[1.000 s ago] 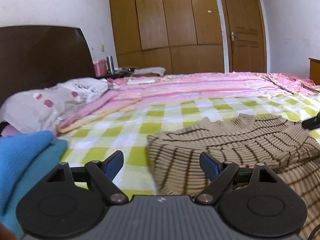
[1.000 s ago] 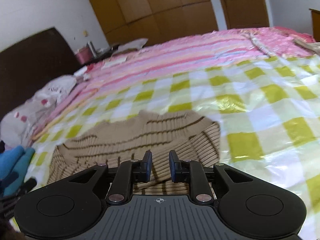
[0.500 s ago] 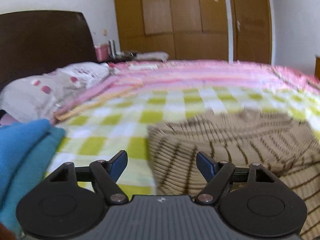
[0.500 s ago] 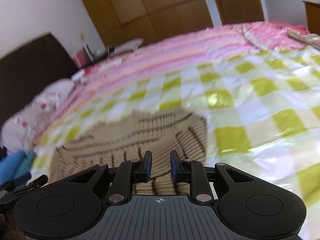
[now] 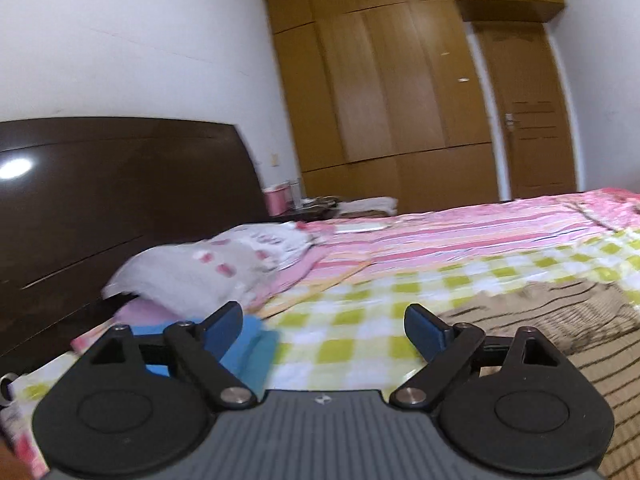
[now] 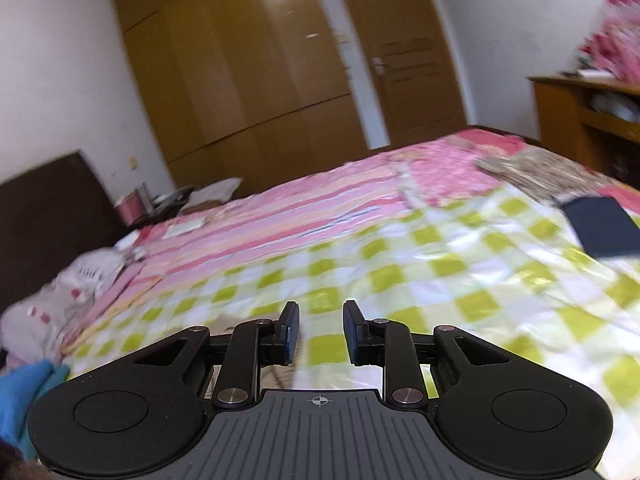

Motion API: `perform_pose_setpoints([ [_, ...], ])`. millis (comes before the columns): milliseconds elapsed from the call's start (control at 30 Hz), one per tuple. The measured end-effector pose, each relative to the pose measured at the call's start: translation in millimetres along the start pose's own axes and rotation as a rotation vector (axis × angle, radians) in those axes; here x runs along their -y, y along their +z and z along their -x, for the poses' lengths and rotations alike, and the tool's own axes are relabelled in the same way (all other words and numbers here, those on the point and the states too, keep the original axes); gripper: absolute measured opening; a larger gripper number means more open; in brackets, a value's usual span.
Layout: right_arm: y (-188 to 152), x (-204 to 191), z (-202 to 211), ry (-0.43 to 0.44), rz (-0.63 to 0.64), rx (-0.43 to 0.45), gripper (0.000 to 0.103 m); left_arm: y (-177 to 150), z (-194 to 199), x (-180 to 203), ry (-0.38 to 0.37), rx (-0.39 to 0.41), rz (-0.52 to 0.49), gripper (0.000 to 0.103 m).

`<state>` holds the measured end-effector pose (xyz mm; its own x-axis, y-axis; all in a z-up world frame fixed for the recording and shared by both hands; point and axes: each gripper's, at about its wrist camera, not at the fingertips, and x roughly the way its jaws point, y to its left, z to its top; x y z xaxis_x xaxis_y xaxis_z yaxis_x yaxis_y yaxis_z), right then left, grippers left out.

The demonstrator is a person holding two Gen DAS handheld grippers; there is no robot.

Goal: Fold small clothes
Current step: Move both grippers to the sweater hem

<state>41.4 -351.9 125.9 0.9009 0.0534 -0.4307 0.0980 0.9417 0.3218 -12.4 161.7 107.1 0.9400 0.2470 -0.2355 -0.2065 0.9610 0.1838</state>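
- 2 grippers are up off the bed, and I judge from that I am between garments rather than mid-fold.
- On my left gripper (image 5: 323, 330) the jaws are spread wide with nothing between them; it points toward the headboard (image 5: 120, 184) end.
- On my right gripper (image 6: 319, 331) the jaws stand a little apart, also holding nothing, over the green checked sheet (image 6: 460, 280).
- 1 brown striped sweater (image 5: 560, 320) lies flat on the bed at the right of the left view, looking compact, so I take it as folded or nearly so; motion blur keeps me from checking its edges.
- 1 blue garment (image 5: 248, 344) sits just beyond my left jaws, near the pillow (image 5: 200, 272); it reads as a folded stack.
- Near the bed's far right edge lies a dark item (image 6: 600, 228), possibly the next piece to fold; I cannot tell what it is.
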Motion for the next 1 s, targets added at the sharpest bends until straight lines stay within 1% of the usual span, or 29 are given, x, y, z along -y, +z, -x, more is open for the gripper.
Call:
perform_pose_setpoints([
  [100,-3.9,25.7,20.2,-0.032,-0.043,-0.004,0.026,-14.0,10.4,-21.5,0.027,-0.053,0.058,0.094],
  [167,-11.3,35.0,31.1,-0.035,-0.030,-0.032,0.026,-24.6,18.2,-28.7,0.041,-0.079,0.067,0.094],
  [200,-17.9,35.1,35.6,-0.025,-0.012,-0.054,0.027,-30.0,22.1,-29.3,0.034,-0.096,0.066,0.094],
  [233,-26.5,32.6,38.2,-0.012,0.010,-0.084,0.027,-35.4,25.1,-26.5,0.016,-0.115,0.065,0.094],
  [267,-36.7,28.1,39.2,0.002,0.031,-0.122,0.028,-42.0,27.2,-21.2,-0.017,-0.142,0.054,0.094],
  [333,-65.3,15.0,38.0,0.033,0.084,-0.217,0.030,-53.2,31.0,-3.4,-0.075,-0.176,0.005,0.094],
  [367,-80.5,8.0,35.7,0.051,0.105,-0.258,0.030,-58.9,33.5,9.0,-0.114,-0.190,-0.022,0.094],
  [433,-107.4,-5.8,28.6,0.092,0.131,-0.342,0.030,-68.3,36.2,30.9,-0.196,-0.232,-0.043,0.093],
  [500,-130.0,-15.9,22.9,0.127,0.132,-0.412,0.030,-77.6,35.7,49.5,-0.264,-0.292,-0.062,0.087],
  [567,-146.2,-21.3,20.2,0.142,0.131,-0.460,0.030,-87.4,36.5,64.2,-0.305,-0.356,-0.097,0.074],
  [600,-152.7,-23.5,19.5,0.147,0.130,-0.486,0.030,-91.8,35.9,67.9,-0.319,-0.381,-0.112,0.071],
  [667,-162.9,-24.2,14.4,0.159,0.130,-0.536,0.030,-96.9,34.3,70.6,-0.325,-0.422,-0.118,0.058],
  [700,-168.8,-28.0,15.5,0.160,0.135,-0.550,0.030,-97.8,31.6,70.1,-0.323,-0.443,-0.110,0.054],
  [733,-173.7,-27.6,16.2,0.160,0.138,-0.562,0.030,-99.4,30.6,69.3,-0.323,-0.469,-0.091,0.047],
  [800,-180.9,-24.9,14.1,0.162,0.124,-0.590,0.030,-102.5,23.9,67.1,-0.336,-0.503,-0.058,0.041],
  [867,-185.5,-21.2,11.2,0.159,0.110,-0.614,0.030,-103.7,22.4,67.5,-0.355,-0.526,-0.039,0.030],
  [933,-189.4,-18.9,11.2,0.160,0.108,-0.629,0.031,-105.6,22.8,70.3,-0.376,-0.542,-0.033,0.026],
  [1000,-192.4,-17.5,10.3,0.173,0.100,-0.645,0.031,-107.4,27.2,73.5,-0.391,-0.553,-0.039,0.026],
])
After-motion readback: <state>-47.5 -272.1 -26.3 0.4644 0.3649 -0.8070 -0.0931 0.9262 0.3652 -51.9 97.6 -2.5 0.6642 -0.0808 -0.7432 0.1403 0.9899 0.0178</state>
